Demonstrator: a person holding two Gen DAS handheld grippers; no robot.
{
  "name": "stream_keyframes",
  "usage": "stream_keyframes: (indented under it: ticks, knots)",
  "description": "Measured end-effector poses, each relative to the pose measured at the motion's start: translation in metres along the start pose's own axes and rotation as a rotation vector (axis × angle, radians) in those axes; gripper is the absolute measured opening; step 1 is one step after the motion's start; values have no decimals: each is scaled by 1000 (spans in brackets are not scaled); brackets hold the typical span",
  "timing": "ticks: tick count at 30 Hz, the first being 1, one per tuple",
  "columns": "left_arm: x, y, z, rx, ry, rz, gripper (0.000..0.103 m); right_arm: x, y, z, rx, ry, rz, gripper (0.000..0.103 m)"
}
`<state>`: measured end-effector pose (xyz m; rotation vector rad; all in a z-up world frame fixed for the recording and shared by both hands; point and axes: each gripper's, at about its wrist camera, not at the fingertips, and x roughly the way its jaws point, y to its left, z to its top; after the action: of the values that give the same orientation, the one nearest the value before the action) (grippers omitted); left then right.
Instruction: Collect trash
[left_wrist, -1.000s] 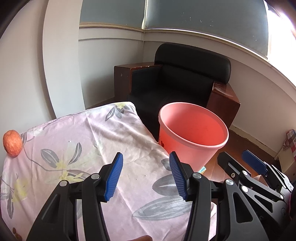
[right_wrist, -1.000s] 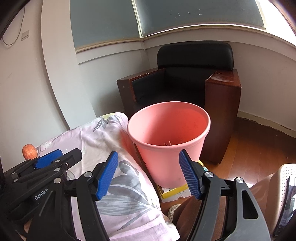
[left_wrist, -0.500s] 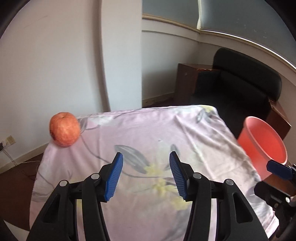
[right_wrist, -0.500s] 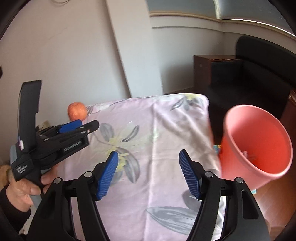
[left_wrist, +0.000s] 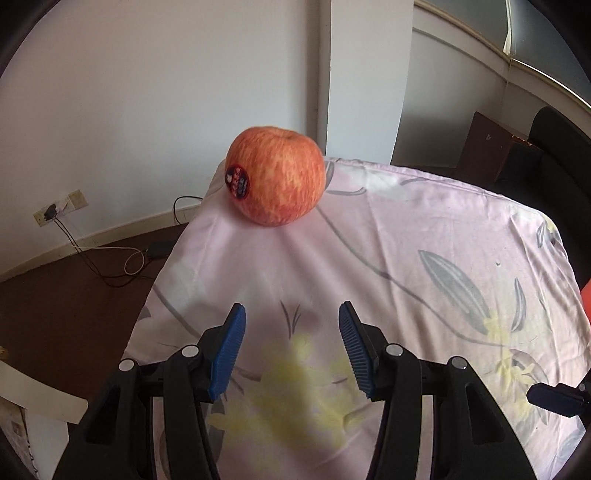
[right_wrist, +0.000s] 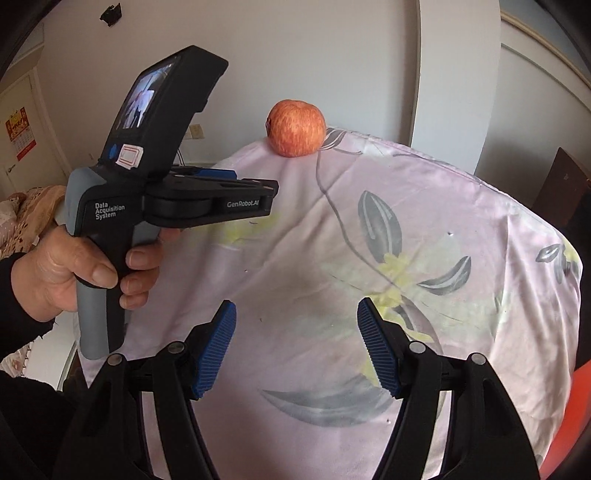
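Left wrist view is showing you the apple (left_wrist: 275, 175) sitting at about 12 o'clock from your left gripper (left_wrist: 290, 345), near the far corner of the flowered cloth (left_wrist: 424, 236) that is covering the table. Your left gripper is hovering released, its 2 blue pads spread wide with nothing between them, and the apple is lying well apart from the fingertips. In the right wrist view the apple (right_wrist: 296, 127) is sitting at about 12 o'clock too, farther off, and your right gripper (right_wrist: 295, 349) is likewise hanging released and empty over the cloth (right_wrist: 369, 258).

Judging from this, you are lining up to take the apple with the left gripper. Since the fruit is round and resting close to the cloth's edge, you are better off bringing the pads in level on either side of its widest part, not nudging it from the front, or it may roll off the corner. Close gently; the skin is probably smooth and could slip.

A dark round sticker (left_wrist: 237, 181) is showing on the apple's left side, its print too small to read. On the left gripper's body (right_wrist: 147, 192) in the right wrist view you are seeing "Data Acquisition System" and "GenRobot.AI". A sliver of the red bin (right_wrist: 580, 413) is showing at 4 o'clock.
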<state>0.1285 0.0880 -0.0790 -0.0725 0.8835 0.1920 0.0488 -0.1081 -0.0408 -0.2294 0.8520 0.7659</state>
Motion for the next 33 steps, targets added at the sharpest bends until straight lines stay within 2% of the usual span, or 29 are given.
stream_keyframes:
  ticks: [1,6,10,12,15,22,33]
  knots:
    - [5,2,-1,-11,26,-7,52,3,2,1,-5,8,-8,69]
    - [9,-4,1,3,27,-3,57,22,3,-2,-26,67,-61,70]
    - [11,-12,3,19,35,3,64,24,-3,0,-12,60,-46,73]
    - [13,-15,3,25,39,2,68,25,1,0,-28,68,-46,82]
    - [14,-17,4,31,44,-6,73,28,1,3,-29,80,-43,89]
    - [19,-18,6,23,59,-1,87,32,1,7,-31,85,-43,91]
    - [20,-17,4,24,61,0,89,32,1,6,-31,84,-43,91]
